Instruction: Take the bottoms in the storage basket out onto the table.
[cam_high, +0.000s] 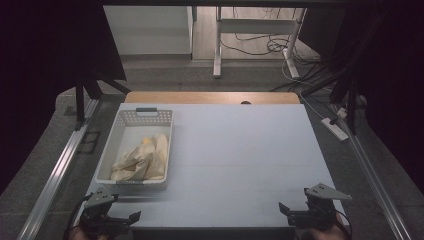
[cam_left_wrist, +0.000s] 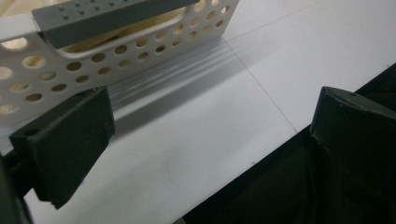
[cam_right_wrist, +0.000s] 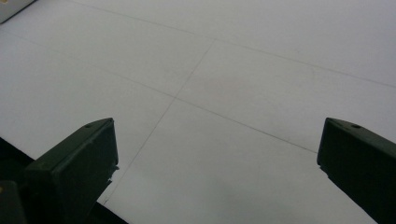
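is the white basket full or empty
Partly filled: the white basket holds a crumpled pale yellow cloth lying on its bottom, well below the rim, with bare floor behind it.

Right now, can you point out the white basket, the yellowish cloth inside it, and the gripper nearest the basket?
white basket (cam_high: 146, 117): high view, on its perforated far wall.
yellowish cloth (cam_high: 142, 159): high view, on the middle of the crumpled heap.
left gripper (cam_high: 129, 220): high view, midway between its open jaw tips.

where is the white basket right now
In the high view the white basket sits on the left side of the table, holding yellow cloth, just beyond the open left gripper.
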